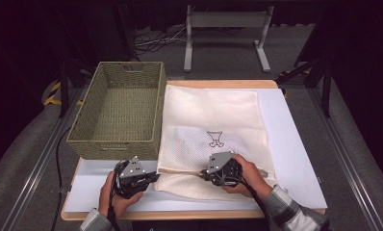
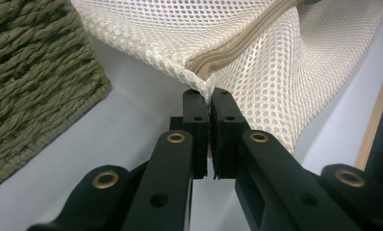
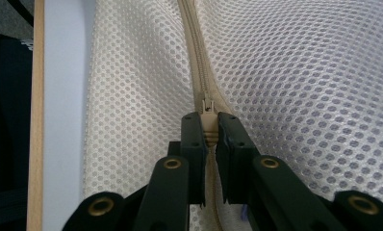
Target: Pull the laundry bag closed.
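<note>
Two hand-held grippers, each showing a black body and wearing a grey three-cornered plate on top: left gripper [image 1: 153,177], right gripper [image 1: 202,174]. Black cable trailing from each along the forearm. Jaws showing as matt black bars in both gripper views, carrying brass-coloured rivets, small round holes and flat rectangular pads [image 2: 195,126]. The person is wearing grey-and-white plaid sleeves [image 1: 290,211], visible at both wrists.

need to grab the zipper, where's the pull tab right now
In the right gripper view the zipper pull sits pinched in the right gripper, on the mesh bag near the table's front edge.
</note>
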Demonstrator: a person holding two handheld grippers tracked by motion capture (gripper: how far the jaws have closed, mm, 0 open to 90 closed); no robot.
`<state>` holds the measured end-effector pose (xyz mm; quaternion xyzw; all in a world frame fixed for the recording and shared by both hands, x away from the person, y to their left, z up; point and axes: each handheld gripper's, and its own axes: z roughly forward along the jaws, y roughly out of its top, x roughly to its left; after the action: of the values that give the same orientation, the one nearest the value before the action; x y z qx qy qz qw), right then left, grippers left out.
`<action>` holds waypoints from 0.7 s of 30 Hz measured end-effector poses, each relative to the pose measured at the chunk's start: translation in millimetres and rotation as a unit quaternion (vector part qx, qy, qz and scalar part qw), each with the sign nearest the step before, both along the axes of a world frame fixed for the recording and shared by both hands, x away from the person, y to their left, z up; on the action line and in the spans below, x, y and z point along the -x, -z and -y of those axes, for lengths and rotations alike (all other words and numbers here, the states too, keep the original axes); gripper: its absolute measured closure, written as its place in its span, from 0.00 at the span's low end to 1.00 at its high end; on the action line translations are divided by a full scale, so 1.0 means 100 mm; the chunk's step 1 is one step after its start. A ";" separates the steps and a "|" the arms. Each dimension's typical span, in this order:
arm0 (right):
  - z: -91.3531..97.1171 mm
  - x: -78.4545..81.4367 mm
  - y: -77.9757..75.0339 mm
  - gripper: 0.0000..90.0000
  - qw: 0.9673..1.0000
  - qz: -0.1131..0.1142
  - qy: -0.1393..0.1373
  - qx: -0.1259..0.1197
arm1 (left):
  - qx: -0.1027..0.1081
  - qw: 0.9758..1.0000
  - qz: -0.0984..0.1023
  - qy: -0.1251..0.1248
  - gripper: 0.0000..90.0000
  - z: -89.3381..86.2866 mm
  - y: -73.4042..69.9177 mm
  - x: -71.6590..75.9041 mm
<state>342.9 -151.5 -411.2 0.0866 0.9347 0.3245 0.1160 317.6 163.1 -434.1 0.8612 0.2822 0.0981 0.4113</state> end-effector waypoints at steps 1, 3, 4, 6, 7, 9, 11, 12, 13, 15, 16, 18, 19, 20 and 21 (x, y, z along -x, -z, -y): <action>0.00 0.00 0.00 0.92 1.000 0.000 -0.001 -0.001 | 0.000 1.000 0.000 0.001 0.96 0.00 0.00 0.00; 0.01 0.01 0.00 0.92 1.000 -0.001 0.000 -0.001 | -0.002 1.000 0.000 0.001 0.96 0.00 0.00 0.00; 0.01 0.01 0.00 0.92 1.000 0.000 0.001 0.003 | -0.001 1.000 0.000 0.000 0.96 0.00 0.00 0.00; 0.01 0.01 0.00 0.92 1.000 -0.002 0.000 0.001 | -0.001 1.000 0.001 0.001 0.96 0.00 0.00 0.00; 0.01 0.02 0.01 0.92 1.000 -0.002 0.000 0.000 | -0.001 1.000 0.001 0.001 0.96 0.00 0.00 0.00; 0.01 0.02 0.00 0.92 1.000 -0.001 0.001 0.000 | 0.001 1.000 0.001 0.001 0.96 0.00 -0.01 0.00; 0.01 0.02 0.00 0.92 1.000 0.000 0.001 0.000 | -0.001 1.000 0.002 -0.001 0.96 0.00 -0.01 0.00; 0.02 0.02 0.00 0.92 1.000 0.002 0.001 0.004 | -0.001 1.000 0.002 0.000 0.96 -0.01 -0.01 0.00; 0.02 0.02 0.01 0.92 1.000 0.001 0.002 0.004 | 0.000 1.000 0.002 0.001 0.96 -0.01 -0.01 0.00; 0.02 0.02 0.01 0.92 1.000 -0.001 0.002 0.001 | -0.001 1.000 0.001 0.000 0.96 -0.01 -0.01 0.00; 0.02 0.02 0.01 0.92 1.000 -0.001 0.002 0.002 | -0.002 1.000 0.001 0.000 0.96 -0.01 -0.01 0.00; 0.02 0.02 0.01 0.92 1.000 0.000 0.001 0.004 | -0.001 1.000 0.000 0.000 0.96 -0.01 -0.01 0.00; 0.02 0.02 0.01 0.92 1.000 0.000 0.002 0.004 | -0.001 1.000 0.000 0.000 0.96 -0.01 -0.01 0.00; 0.03 0.02 0.01 0.92 1.000 0.000 0.002 0.004 | -0.001 1.000 0.000 0.000 0.96 -0.01 -0.01 0.00; 0.03 0.02 0.01 0.92 1.000 0.000 0.002 0.004 | -0.001 1.000 0.000 0.000 0.96 -0.01 -0.01 0.00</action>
<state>341.0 -154.2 -412.1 0.0875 0.9360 0.3203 0.1172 317.3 164.1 -433.5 0.8617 0.2823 0.0984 0.4099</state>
